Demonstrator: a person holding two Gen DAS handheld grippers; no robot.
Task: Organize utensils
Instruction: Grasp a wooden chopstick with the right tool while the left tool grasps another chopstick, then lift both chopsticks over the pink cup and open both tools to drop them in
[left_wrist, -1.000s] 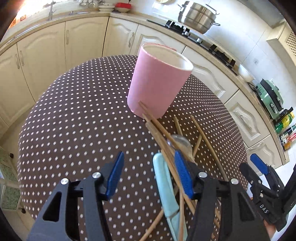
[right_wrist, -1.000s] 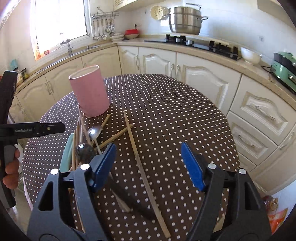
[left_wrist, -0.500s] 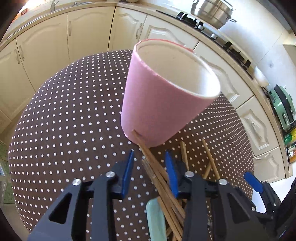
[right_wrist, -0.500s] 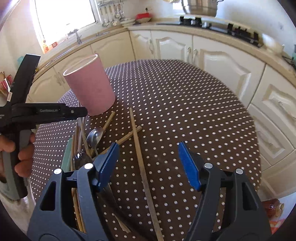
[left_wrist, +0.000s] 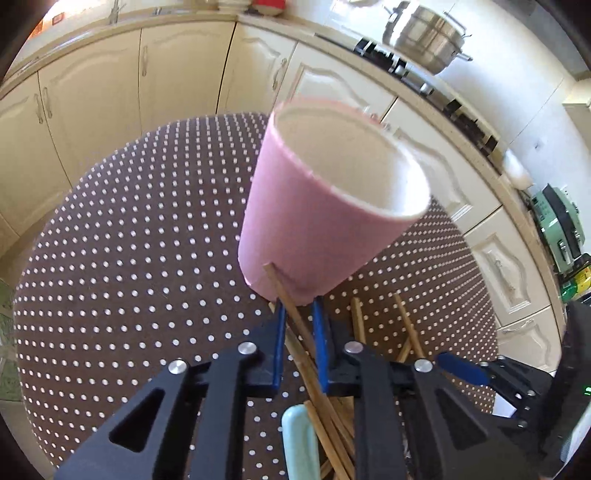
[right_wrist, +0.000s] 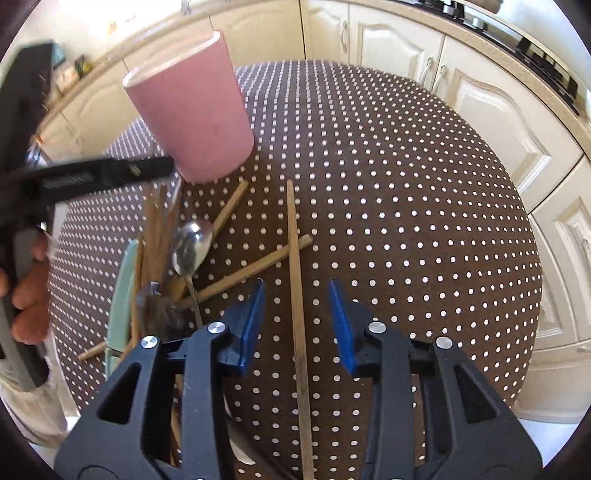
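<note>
A pink cup (left_wrist: 314, 229) (right_wrist: 192, 110) stands upright on the brown dotted tablecloth (left_wrist: 129, 277) (right_wrist: 406, 184). Beside its base lies a heap of wooden chopsticks (left_wrist: 295, 325) (right_wrist: 155, 221), a metal spoon (right_wrist: 192, 243) and a mint-green handle (left_wrist: 299, 443) (right_wrist: 123, 295). My left gripper (left_wrist: 299, 306) is at the cup's foot. Its jaws are closing around the chopstick ends, and a thin gap still shows. My right gripper (right_wrist: 295, 284) straddles one long chopstick (right_wrist: 293, 240) lying apart from the heap. Its jaws are also closing and its pads do not touch the stick.
Cream cabinets curve around the table. A steel pot (left_wrist: 424, 37) sits on the hob and a green appliance (left_wrist: 557, 218) stands on the counter. A person's hand (right_wrist: 26, 291) holds the left gripper's handle. The right half of the cloth is bare.
The left gripper moved up to the cup's base and narrowed its jaws around the chopstick ends. The right gripper tipped downward, came over the long chopstick and narrowed its jaws.
</note>
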